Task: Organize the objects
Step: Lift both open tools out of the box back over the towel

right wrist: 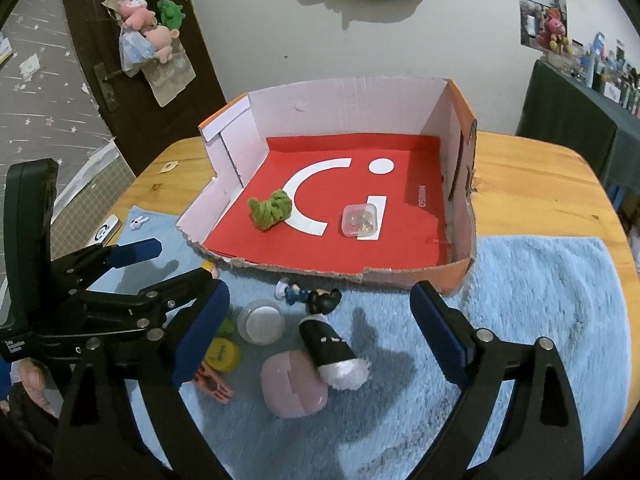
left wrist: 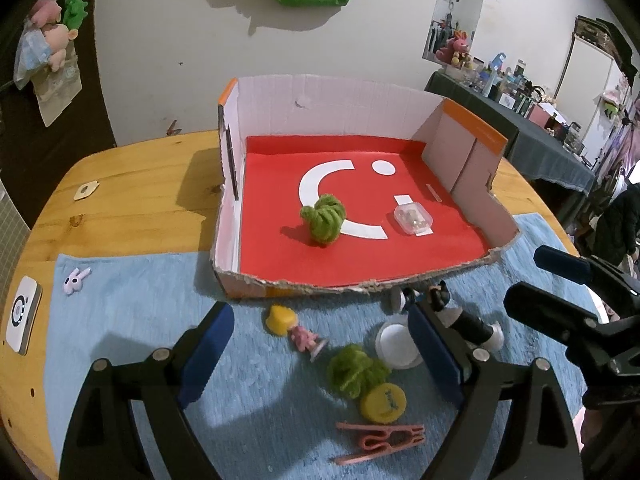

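A cardboard box point(left wrist: 230, 216) point(right wrist: 464, 216) with a red floor holds a green yarn knot point(left wrist: 324, 220) point(right wrist: 270, 210) and a clear plastic case point(left wrist: 413, 219) point(right wrist: 359, 220). On the blue towel point(left wrist: 132, 312) point(right wrist: 540, 280) in front lie a yellow-haired doll point(left wrist: 294, 328), a second green yarn knot point(left wrist: 356, 372), a yellow cap point(left wrist: 383, 403) point(right wrist: 222, 354), a pink clip point(left wrist: 380, 440) point(right wrist: 212, 388), a white lid point(left wrist: 396, 346) point(right wrist: 261, 320), a black figure point(right wrist: 328, 338), a blue figure point(right wrist: 292, 292) and a pink egg case point(right wrist: 294, 386). My left gripper point(left wrist: 320, 344) is open above the doll. My right gripper point(right wrist: 320, 332) is open above the black figure.
A small bunny charm point(left wrist: 75, 279) point(right wrist: 139, 222) and a white square device point(left wrist: 22, 314) lie at the left. A small tag point(left wrist: 85, 190) sits on the wooden table point(left wrist: 132, 184) point(right wrist: 532, 184). The wall stands just behind the box.
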Action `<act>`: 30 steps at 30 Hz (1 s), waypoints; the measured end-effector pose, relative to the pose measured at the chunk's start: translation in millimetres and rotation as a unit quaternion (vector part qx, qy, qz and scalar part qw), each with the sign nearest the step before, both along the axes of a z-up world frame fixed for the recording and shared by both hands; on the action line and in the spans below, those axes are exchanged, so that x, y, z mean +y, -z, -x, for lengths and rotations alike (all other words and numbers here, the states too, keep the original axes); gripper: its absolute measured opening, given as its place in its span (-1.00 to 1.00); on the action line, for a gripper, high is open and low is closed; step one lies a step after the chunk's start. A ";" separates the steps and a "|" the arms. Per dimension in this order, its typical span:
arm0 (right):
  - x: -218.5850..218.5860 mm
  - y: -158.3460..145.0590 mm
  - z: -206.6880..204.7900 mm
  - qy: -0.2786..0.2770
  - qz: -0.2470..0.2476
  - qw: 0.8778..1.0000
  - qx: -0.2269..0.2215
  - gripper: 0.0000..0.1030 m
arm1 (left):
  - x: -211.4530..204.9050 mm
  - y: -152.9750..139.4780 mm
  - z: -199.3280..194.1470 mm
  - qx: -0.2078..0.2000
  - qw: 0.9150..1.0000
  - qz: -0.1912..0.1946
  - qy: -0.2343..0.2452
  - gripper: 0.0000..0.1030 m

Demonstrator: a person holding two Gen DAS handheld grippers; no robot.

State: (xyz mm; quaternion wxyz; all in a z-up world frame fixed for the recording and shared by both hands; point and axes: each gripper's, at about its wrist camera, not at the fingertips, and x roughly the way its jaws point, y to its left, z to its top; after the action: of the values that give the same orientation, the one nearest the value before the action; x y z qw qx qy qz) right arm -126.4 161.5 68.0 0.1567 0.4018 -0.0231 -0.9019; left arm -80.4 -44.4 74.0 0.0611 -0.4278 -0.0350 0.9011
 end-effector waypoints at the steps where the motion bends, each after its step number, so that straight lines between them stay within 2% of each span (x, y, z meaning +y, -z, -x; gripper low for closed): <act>1: 0.0 0.2 -2.0 0.000 0.000 1.000 0.001 0.80 | 0.3 0.5 -2.3 0.000 1.000 0.000 0.000 0.76; 10: 1.9 3.6 -17.1 0.001 0.005 1.000 0.002 0.80 | 5.0 4.5 -21.8 -0.002 1.000 0.006 0.003 0.76; 12: 2.8 4.4 -20.2 0.002 0.006 1.000 0.003 0.80 | 5.6 4.8 -25.0 -0.001 1.000 0.006 0.002 0.89; 14: 3.5 5.2 -23.5 0.002 0.007 1.000 0.003 0.80 | 6.0 5.1 -26.6 0.001 1.000 0.005 0.001 0.94; 30: 8.3 19.7 -43.5 0.007 0.014 1.000 -0.009 0.80 | 12.4 20.8 -48.4 -0.013 1.000 0.005 0.011 0.94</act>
State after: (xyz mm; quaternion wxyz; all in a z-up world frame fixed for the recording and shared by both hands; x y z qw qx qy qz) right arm -82.9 169.8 48.2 0.1558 0.4075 -0.0399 -0.8990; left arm -32.0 -32.0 53.2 0.0682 -0.4405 -0.0272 0.8947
